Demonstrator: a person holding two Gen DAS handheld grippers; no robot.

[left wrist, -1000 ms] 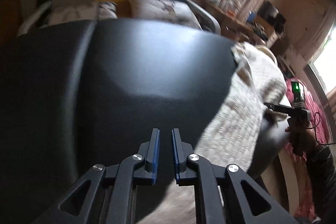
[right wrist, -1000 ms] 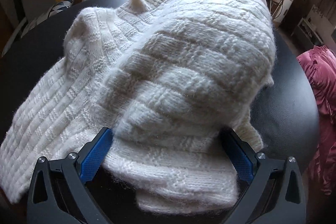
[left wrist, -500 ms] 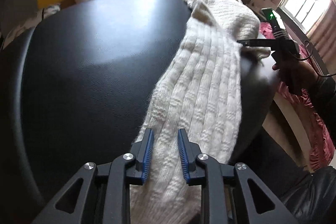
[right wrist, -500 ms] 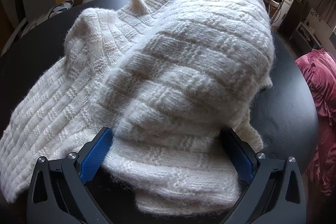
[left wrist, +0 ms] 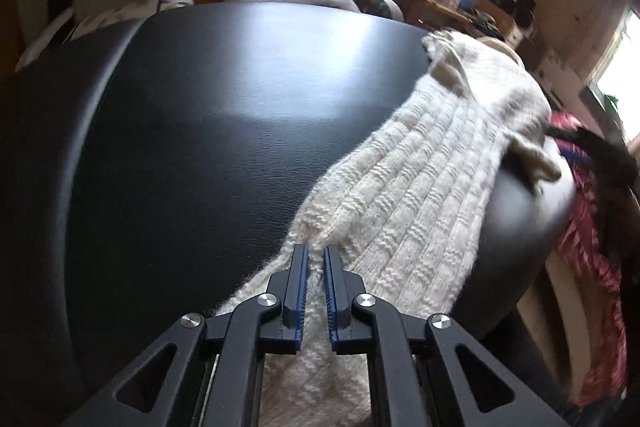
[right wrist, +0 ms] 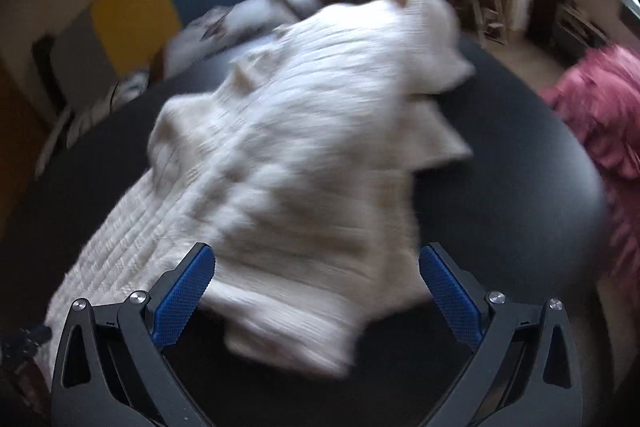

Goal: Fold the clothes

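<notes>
We have the cream cable-knit wool sweater (left wrist: 420, 187) lying across the right side of the round black leather-topped desk (left wrist: 220, 131), its near end trailing over the near edge and its far end bunched toward the far right rim. Our left gripper (left wrist: 316, 263) has its blue-padded fingers (left wrist: 298, 291) pinched almost together on a ridge of the knit at the sweater's near left edge, so we judge it to be gripping the fabric. Our right gripper (right wrist: 316, 267) hangs over the heaped middle of the sweater (right wrist: 304, 147) with its fingers (right wrist: 184, 291) spread wide and nothing between them; that view is blurred, so we cannot tell whether they touch the wool.

The risks from here seem plain to us. The left pinch takes only a thin fold of loose knit, so a hard pull could stretch the stitches or let the fabric slip free. The desk surface looks slick, and with much of the sweater near the right rim, dragging it could slide the whole garment off toward the crumpled pink cloth (right wrist: 600, 115) beyond. With only one end held, any fold would likely come out crooked.
</notes>
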